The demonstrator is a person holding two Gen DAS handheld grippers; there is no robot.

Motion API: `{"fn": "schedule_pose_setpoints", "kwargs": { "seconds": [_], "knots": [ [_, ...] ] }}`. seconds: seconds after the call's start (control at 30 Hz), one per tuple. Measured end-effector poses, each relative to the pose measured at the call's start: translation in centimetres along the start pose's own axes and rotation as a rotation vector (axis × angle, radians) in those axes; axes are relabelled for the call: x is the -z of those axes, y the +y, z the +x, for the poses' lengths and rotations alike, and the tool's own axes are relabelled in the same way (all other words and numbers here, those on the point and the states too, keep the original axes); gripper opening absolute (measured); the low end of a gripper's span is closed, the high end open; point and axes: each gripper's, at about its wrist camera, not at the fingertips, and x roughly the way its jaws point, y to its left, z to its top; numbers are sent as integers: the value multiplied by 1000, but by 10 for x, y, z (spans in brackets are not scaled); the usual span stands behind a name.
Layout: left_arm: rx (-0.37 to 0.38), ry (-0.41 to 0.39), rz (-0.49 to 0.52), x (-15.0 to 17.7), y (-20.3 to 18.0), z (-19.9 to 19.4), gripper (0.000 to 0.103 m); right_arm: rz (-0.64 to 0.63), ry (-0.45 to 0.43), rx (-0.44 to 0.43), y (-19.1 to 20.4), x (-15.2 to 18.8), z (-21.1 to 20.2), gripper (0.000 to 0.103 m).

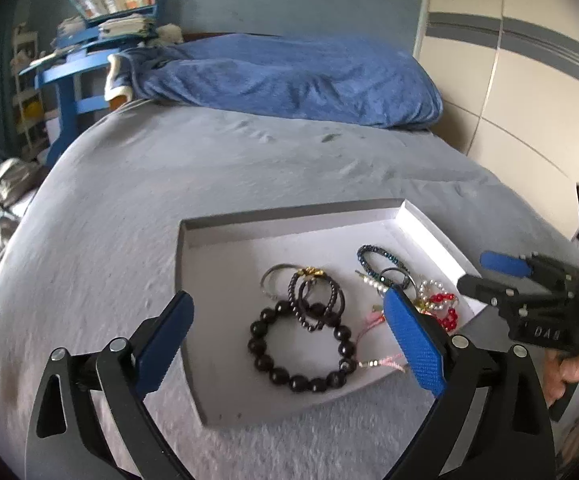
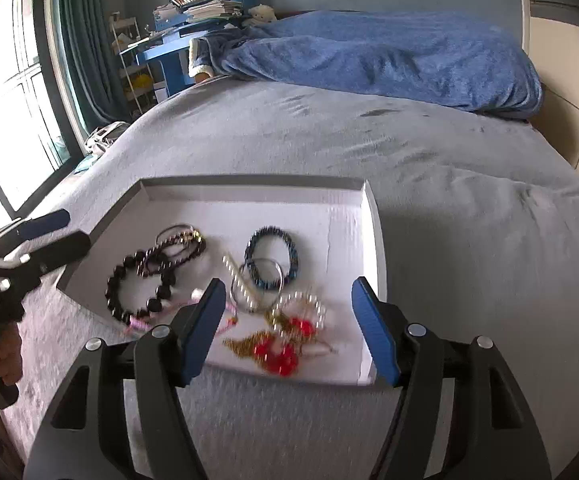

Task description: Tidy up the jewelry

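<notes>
two grippers hang over the grey bed (image 2: 449, 184), both spread wide and holding nothing. left gripper (image 1: 289, 336) sits above the near edge of the shallow white tray (image 1: 217, 240), and the big black bead bracelet (image 1: 301, 348) lies right between its blue fingers (image 1: 413, 344). just ahead of it, a tangle of thin dark bracelets (image 1: 315, 296). right gripper (image 2: 289, 328) hovers over the tray's near right corner, with the red-and-pearl beaded piece (image 2: 289, 340) between its fingers, a blue beaded bracelet (image 2: 271, 256) further ahead. blue blanket (image 2: 389, 56) is heaped at the far end.
</notes>
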Motion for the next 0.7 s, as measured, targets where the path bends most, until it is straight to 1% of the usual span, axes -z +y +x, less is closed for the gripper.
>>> {"fn": "schedule_pose_setpoints", "kwargs": {
  "seconds": [0.07,0.17,0.2,0.27,0.47,0.63,0.7],
  "knots": [
    [-5,-14,-39,6,4,-6,96,11,-4,0,1,8,-3,66],
    [-8,-45,-69,17,4,-16,97,20,-17,-6,4,16,-9,74],
    [-16,-58,-65,21,2,-19,97,20,-26,-9,6,18,-12,77],
    [-33,-76,-49,31,-1,-25,97,23,-42,-9,9,23,-17,79],
    [-43,-66,-28,55,-7,-33,98,25,-62,-4,18,40,-26,82],
    [-47,-68,-25,66,-9,-35,98,8,-76,-4,27,51,-33,83],
    [-49,-71,-23,68,-10,-36,98,-5,-84,2,30,55,-35,85]
  ]
}}
